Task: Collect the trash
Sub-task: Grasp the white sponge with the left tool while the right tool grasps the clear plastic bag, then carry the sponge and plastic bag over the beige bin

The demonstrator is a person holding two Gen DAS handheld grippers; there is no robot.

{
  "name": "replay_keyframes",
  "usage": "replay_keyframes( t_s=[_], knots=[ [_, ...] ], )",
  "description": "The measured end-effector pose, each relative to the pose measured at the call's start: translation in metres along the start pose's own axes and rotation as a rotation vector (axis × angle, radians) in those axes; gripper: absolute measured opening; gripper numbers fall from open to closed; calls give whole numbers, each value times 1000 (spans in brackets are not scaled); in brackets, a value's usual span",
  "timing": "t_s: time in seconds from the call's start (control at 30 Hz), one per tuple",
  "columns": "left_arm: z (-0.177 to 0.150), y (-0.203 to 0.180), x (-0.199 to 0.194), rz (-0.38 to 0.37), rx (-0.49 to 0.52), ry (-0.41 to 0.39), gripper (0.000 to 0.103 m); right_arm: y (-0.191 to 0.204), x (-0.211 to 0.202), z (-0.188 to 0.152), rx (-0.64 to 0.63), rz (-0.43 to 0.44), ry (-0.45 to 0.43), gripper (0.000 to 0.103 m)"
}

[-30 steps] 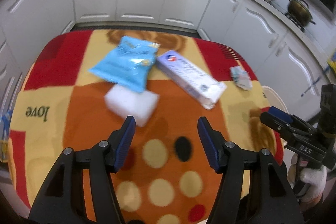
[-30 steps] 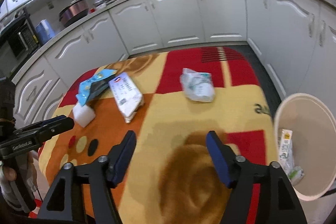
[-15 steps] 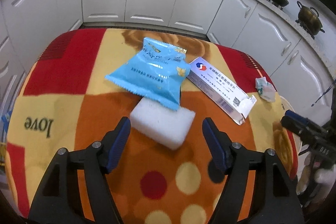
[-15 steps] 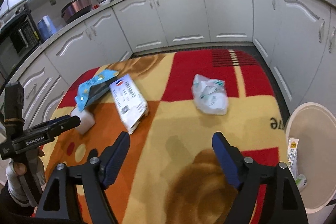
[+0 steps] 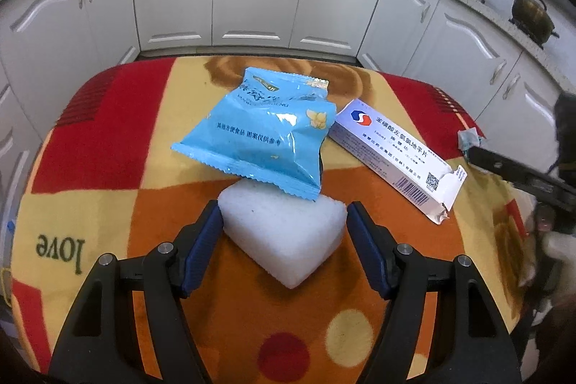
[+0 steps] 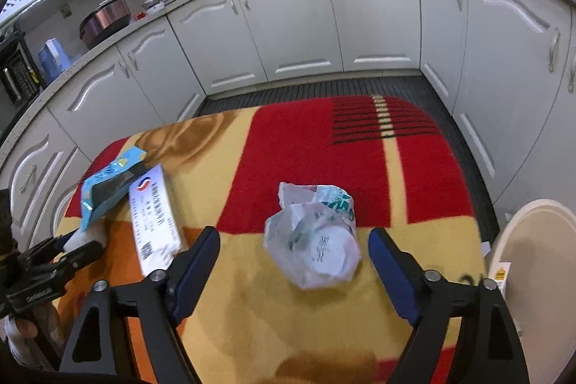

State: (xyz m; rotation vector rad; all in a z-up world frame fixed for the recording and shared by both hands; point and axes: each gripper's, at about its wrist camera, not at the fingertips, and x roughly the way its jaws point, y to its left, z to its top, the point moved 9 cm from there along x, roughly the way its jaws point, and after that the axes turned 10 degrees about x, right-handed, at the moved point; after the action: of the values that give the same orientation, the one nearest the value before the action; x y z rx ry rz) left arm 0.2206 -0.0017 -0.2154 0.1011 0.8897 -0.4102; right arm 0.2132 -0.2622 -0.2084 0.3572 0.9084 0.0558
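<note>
My left gripper (image 5: 282, 222) is open with its jaws on either side of a white foam block (image 5: 284, 236) on the patterned blanket; the pads sit right at its sides, not squeezing it. A blue snack packet (image 5: 262, 135) overlaps the block's far edge. A white medicine box (image 5: 392, 161) lies to the right. My right gripper (image 6: 293, 247) is open around a crumpled clear plastic bag (image 6: 313, 236), with gaps on both sides. The packet (image 6: 108, 182), the box (image 6: 153, 222) and my left gripper (image 6: 68, 247) show at the left of the right wrist view.
The table is covered by a red, yellow and orange blanket (image 5: 108, 175). A cream trash bin (image 6: 532, 261) stands beside the table's right edge with a wrapper inside. White kitchen cabinets (image 6: 288, 31) ring the table. My right gripper's side (image 5: 518, 175) shows at the right.
Both grippers have moved forward. The left now straddles the foam block; the right now straddles the plastic bag, which was well ahead of it before.
</note>
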Motion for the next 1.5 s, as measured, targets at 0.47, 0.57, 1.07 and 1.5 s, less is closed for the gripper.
replay_keyframes(
  t_s=[0.47,0.57,1.07,1.5],
  knots=[
    [-22,-19,-43,-75,4,-12,41,12,-43,-24,-26,83,-36,30],
    [-24,-36,-53,-93,33,-24,41,13,-58,-33,-31,87,-50,30],
    [2,-137,-66,-211,172,-69,41,-7,-113,-51,-111,-67,-160,30],
    [17,-198,-51,-266,246,-53,41,-55,-136,-53,-50,-127,-195,30]
  ],
)
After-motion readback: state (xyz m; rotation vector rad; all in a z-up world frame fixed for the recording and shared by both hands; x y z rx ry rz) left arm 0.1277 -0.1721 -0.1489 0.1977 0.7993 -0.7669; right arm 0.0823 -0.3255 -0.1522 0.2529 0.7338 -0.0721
